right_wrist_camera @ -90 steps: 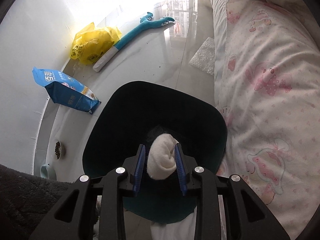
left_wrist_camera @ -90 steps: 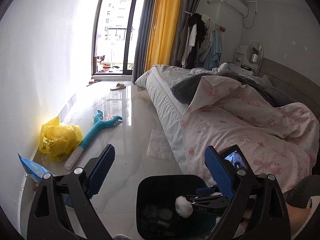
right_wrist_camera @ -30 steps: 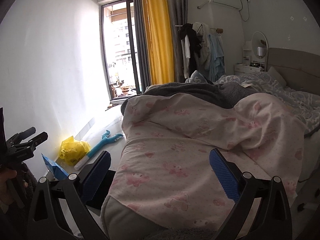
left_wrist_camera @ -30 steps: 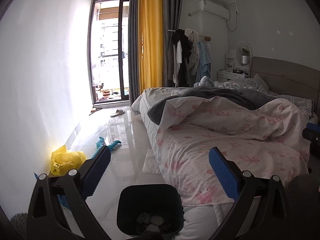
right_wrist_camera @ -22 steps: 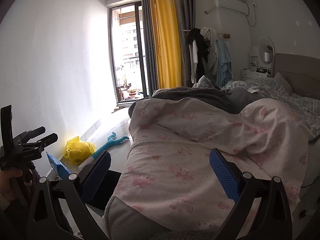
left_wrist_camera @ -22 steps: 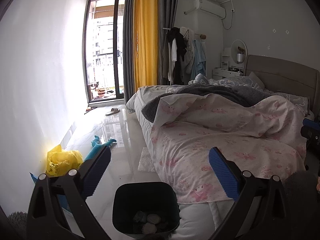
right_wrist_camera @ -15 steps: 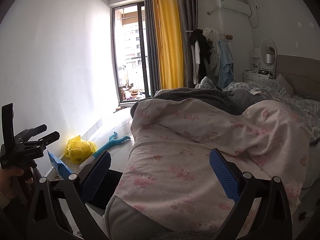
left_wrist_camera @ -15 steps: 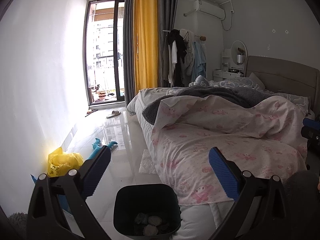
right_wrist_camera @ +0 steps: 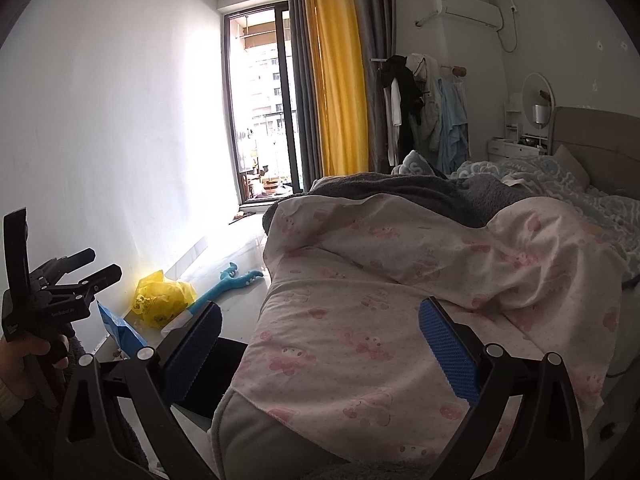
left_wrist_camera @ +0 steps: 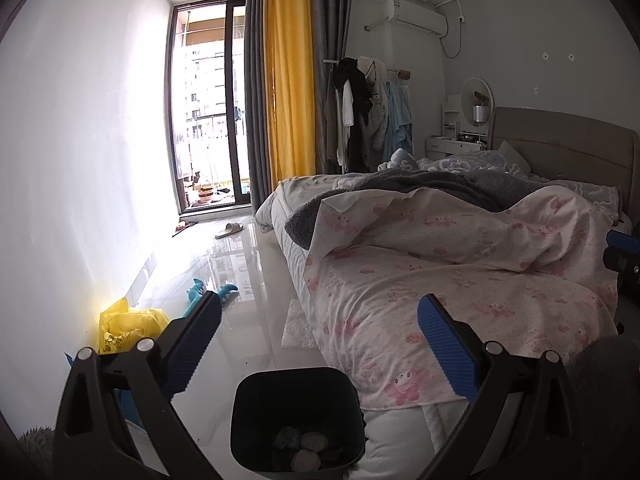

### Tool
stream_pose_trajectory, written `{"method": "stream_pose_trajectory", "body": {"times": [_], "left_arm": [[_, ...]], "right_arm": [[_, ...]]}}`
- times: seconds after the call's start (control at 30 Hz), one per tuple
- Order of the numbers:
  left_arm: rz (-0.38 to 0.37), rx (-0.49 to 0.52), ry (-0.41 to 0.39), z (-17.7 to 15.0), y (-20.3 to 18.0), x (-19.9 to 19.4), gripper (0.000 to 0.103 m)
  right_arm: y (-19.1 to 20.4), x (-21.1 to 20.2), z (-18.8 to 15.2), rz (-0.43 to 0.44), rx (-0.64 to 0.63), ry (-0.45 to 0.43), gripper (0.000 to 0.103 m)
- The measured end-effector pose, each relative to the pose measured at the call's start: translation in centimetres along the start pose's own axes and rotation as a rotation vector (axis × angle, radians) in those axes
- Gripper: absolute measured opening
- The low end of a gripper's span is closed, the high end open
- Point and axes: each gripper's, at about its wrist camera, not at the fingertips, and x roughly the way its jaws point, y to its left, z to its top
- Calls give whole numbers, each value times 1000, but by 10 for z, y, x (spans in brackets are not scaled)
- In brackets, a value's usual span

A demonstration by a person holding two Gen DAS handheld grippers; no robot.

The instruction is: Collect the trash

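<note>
- My right gripper (right_wrist_camera: pixel 320 344) no longer holds the white wad it carried over the bin three seconds ago; its blue pads now stand wide apart with nothing between them.
- That wad has gone into the bin (left_wrist_camera: pixel 298 420), which sits on the floor against the foot of the bed (left_wrist_camera: pixel 460 280); a few crumpled lumps (left_wrist_camera: pixel 306 446) lie at its bottom, one pale one likely mine.
- My left gripper (left_wrist_camera: pixel 318 344) is also spread open and empty, raised above the bin and pointing down the room.
- Both cameras have swung up from the bin to a level look across the bedroom, so I judge the drop finished and the search for the next piece begun.
- Candidates lie along the wall: a yellow plastic bag (left_wrist_camera: pixel 128 326), a blue packet (right_wrist_camera: pixel 120 334) near it, and a clear scrap of bubble wrap (left_wrist_camera: pixel 298 326) by the bed's edge.
- The teal toy (right_wrist_camera: pixel 236 280) on the floor looks like a keeper, not rubbish.
</note>
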Motion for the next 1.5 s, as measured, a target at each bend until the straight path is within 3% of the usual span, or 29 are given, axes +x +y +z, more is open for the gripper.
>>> {"method": "stream_pose_trajectory", "body": {"times": [1.5], "left_arm": [[12, -9, 19, -1, 0, 3, 100]], "right_arm": [[-2, 2, -1, 6, -8, 7, 100]]}}
